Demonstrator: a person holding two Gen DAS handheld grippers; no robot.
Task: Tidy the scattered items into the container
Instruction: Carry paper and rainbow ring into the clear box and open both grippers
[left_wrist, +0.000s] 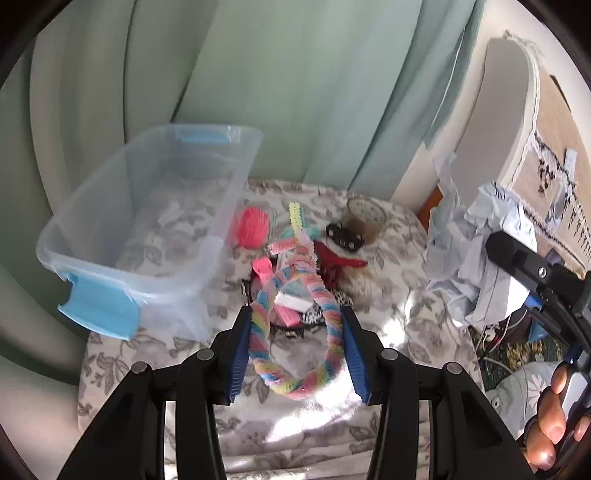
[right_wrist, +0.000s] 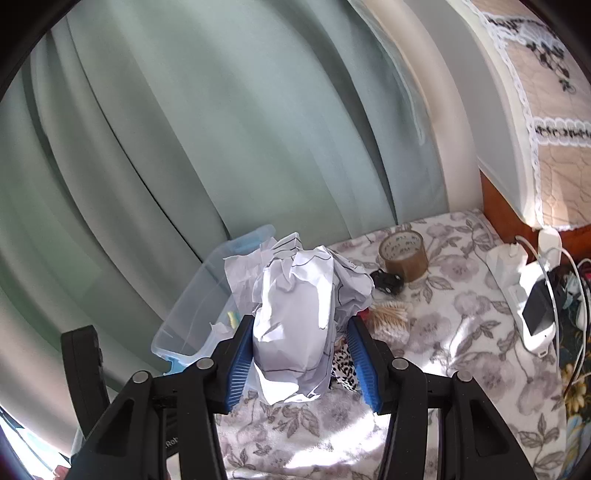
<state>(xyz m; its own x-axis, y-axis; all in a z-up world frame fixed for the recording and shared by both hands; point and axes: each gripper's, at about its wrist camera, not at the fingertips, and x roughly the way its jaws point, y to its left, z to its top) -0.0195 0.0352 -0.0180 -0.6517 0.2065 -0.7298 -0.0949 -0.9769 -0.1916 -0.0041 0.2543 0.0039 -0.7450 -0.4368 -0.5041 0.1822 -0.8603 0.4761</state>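
Two grippers each held something above the flowered blanket (left_wrist: 406, 325), with the clear plastic container (left_wrist: 147, 236) as the landmark for everything else. Left gripper (left_wrist: 297, 332) was clamped on a pastel braided headband (left_wrist: 291, 306), its blue pads pressing the loop's two sides, and the loop hung just right of the container's near corner, outside its wall. Right gripper (right_wrist: 301, 347) was clenched on a crumpled wad of white paper (right_wrist: 295, 314), which stood tall between the pads; in the left wrist view that wad (left_wrist: 476, 258) sat well to the right of the container, with fingers (left_wrist: 550, 417) of the hand visible on the handle below it. Beside the container's right wall lay a heap of small items: a pink yarn ball (left_wrist: 253, 225) touching or nearly touching the wall, a pink clip (left_wrist: 262, 269) and a red piece (left_wrist: 343, 262) farther right. Beyond the heap, away from the container, a black toy car (left_wrist: 345, 238) sat just beside a roll of brown tape (left_wrist: 365, 218). Green curtain (left_wrist: 295, 92) hung behind the container.
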